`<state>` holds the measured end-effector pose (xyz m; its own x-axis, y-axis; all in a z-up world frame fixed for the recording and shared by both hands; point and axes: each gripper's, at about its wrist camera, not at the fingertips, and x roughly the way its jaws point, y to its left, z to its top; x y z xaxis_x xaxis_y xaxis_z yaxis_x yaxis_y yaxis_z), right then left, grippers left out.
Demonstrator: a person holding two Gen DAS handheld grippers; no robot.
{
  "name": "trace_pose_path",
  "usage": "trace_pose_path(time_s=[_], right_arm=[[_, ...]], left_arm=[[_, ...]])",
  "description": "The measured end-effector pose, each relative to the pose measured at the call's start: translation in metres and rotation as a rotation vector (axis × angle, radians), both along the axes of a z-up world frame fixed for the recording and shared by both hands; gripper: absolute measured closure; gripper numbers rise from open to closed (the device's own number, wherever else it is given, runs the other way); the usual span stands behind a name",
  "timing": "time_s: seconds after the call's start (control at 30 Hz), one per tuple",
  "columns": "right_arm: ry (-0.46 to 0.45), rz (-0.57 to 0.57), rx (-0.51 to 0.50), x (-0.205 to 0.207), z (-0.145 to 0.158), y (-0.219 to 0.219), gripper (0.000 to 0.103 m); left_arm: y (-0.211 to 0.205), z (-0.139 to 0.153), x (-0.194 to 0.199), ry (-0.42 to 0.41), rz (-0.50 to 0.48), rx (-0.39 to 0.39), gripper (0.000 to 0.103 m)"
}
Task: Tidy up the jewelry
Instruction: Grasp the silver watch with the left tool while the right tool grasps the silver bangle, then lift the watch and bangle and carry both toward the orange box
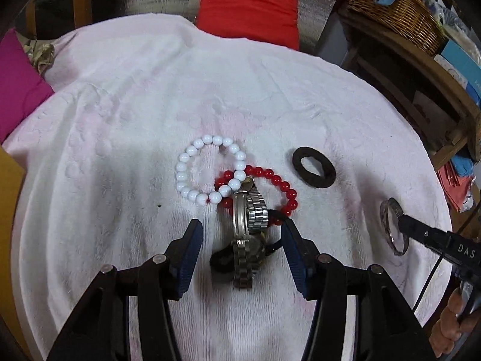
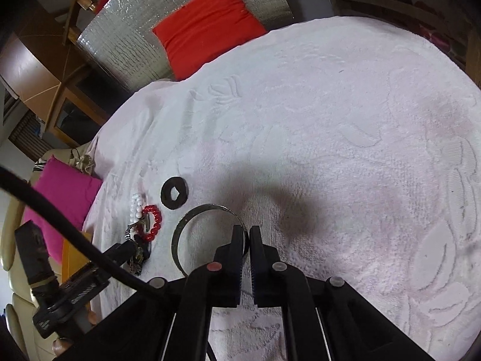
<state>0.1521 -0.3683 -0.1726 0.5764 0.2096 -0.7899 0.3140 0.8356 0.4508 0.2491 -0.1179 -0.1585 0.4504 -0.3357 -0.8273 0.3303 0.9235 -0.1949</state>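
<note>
Fingers of the right gripper [image 2: 246, 231] are pinching the rim of a silver metal bangle [image 2: 192, 216], holding it just above the white towel [image 2: 345, 150] toward its right side; the same bangle [image 1: 390, 225] is showing edge-on in the left wrist view. I judge the step in hand to be carrying this bangle clear of the tangle to a spot of its own.

Meanwhile the left gripper [image 1: 240, 240] is hanging spread wide, grasping nothing, its blue pads either side of a steel-link wristwatch [image 1: 248, 234] near the towel's middle. The watch is lying over a black hair tie [image 1: 222, 260] and across a red bead bracelet [image 1: 270, 189], which a white bead bracelet [image 1: 207, 170] is overlapping. A second black hair tie [image 1: 314, 167] is lying apart, toward the right.

Next the bangle needs setting down flat on bare towel, well apart from the pile.

A wicker basket [image 1: 390, 9] beyond the towel's far right corner is holding blue cloth; no jewelry tray is showing.
</note>
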Motion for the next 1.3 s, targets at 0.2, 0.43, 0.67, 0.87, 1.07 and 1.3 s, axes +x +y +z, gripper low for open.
trace_pose_path(time_s=[0.2, 0.43, 0.67, 0.87, 1.07, 1.3], right_arm=[[0.014, 0.029, -0.001, 0.008, -0.007, 0.010, 0.098], [-0.024, 0.036, -0.012, 0.007, -0.001, 0.018, 0.098], [-0.078, 0.036, -0.014, 0.003, 0.011, 0.026, 0.098], [-0.117, 0.054, -0.012, 0.004, 0.018, 0.040, 0.098], [-0.169, 0.089, 0.001, 0.006, 0.028, 0.059, 0.098], [-0.167, 0.140, -0.018, 0.012, 0.029, 0.088, 0.098]], left_arm=[[0.010, -0.003, 0.011, 0.003, -0.010, -0.032, 0.082], [0.028, 0.011, -0.005, -0.037, -0.050, -0.073, 0.083], [0.065, 0.038, -0.024, -0.096, -0.043, -0.147, 0.083], [0.092, 0.047, -0.023, -0.107, 0.009, -0.178, 0.083], [0.106, 0.049, -0.021, -0.123, 0.050, -0.167, 0.083], [0.121, 0.063, -0.026, -0.185, 0.077, -0.165, 0.083]])
